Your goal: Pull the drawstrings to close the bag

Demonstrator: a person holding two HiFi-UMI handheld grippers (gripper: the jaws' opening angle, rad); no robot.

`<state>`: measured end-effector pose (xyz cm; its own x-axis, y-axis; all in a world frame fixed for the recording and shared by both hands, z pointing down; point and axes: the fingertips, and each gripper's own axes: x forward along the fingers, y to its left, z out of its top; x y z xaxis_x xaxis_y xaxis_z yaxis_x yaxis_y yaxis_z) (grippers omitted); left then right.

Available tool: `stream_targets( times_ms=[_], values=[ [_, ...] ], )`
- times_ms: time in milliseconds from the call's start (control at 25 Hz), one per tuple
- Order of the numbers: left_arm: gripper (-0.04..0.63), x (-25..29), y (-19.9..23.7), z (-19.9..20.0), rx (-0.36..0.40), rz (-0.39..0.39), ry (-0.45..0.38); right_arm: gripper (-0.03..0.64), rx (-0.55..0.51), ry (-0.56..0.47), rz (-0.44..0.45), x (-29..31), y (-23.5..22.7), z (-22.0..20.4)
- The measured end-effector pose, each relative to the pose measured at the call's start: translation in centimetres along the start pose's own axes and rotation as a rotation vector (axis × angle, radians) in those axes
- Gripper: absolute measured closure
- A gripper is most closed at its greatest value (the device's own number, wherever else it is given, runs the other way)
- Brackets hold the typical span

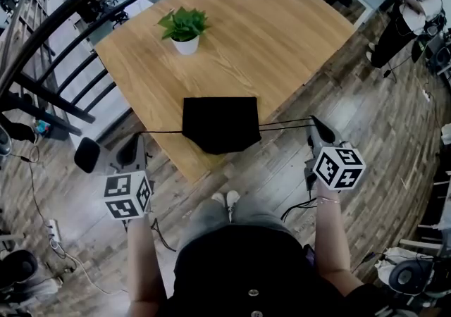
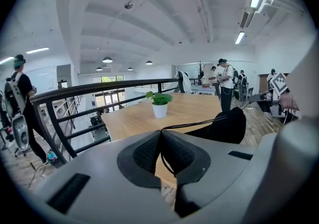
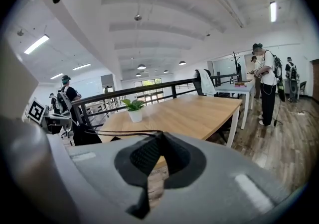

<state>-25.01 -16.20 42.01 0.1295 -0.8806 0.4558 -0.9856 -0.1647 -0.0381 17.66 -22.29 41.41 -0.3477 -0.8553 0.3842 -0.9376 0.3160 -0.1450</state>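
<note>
A black drawstring bag [image 1: 220, 124] lies at the near edge of the wooden table [image 1: 282, 34], its lower part hanging over the edge. One black drawstring [image 1: 162, 132] runs taut to the left and another [image 1: 285, 123] to the right. My left gripper [image 1: 138, 141] is shut on the left string's end, off the table's left corner. My right gripper [image 1: 318, 125] is shut on the right string's end, beyond the table edge. In the left gripper view the string [image 2: 189, 124] leads from the closed jaws to the bag [image 2: 227, 126]. The right gripper view shows its string [image 3: 119, 132] reaching the bag [image 3: 84, 136].
A potted green plant [image 1: 184, 30] stands on the table behind the bag. A black railing [image 1: 63, 62] runs along the left. People stand at the far right [image 1: 409, 20] near another table. Cables and gear lie on the wooden floor [image 1: 49, 231].
</note>
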Motion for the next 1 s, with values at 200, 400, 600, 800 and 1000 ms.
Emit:
stream_targets(
  times_ms=[200,400,600,800,1000],
  values=[
    [0.572,0.8,-0.6,-0.6,-0.005,-0.013,0.018,0.618,-0.012,0.031,0.037,1.0,1.2,-1.0],
    [0.572,2.1,-2.7,-1.8,0.007,-0.064,0.058,0.618,-0.003,0.064,0.062,2.4,2.1,-2.5],
    [0.572,3.1,-4.8,-3.2,0.026,-0.125,0.108,0.617,-0.027,0.114,0.087,3.5,3.6,-4.2],
    [0.572,4.5,-7.2,-4.0,0.041,-0.185,0.129,0.617,-0.033,0.176,0.129,4.7,5.8,-6.6],
    [0.572,5.1,-9.5,-5.2,0.061,-0.231,0.152,0.617,0.001,0.236,0.176,4.9,7.9,-9.3]
  ],
)
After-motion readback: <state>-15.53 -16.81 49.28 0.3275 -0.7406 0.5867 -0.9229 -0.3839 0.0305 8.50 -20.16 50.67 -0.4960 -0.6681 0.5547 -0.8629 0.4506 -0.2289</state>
